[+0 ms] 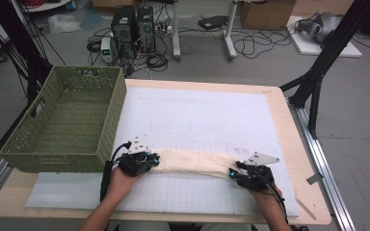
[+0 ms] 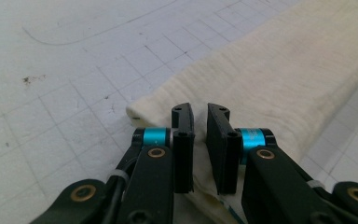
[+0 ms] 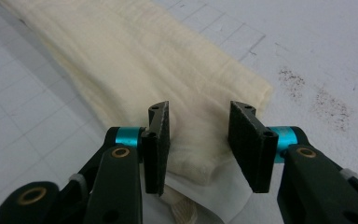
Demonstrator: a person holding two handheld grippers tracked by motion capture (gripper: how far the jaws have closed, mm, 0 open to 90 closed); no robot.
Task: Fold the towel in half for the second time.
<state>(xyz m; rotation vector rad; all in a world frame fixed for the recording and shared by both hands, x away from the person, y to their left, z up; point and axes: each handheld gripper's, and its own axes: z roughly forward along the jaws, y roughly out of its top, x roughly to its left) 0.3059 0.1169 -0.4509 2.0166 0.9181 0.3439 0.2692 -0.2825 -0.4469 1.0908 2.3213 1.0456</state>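
Folded cream cloth stretched between your tongs, left gripper nearly closed over its end, right gripper parted, released, cloth end between.

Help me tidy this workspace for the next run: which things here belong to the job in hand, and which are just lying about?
In use:
- cream folded cloth
- left gripper at one end
- right gripper at the other end
- white grid mat beneath

Lying about:
- green woven basket, nothing in it
- computer towers and cardboard box on the floor
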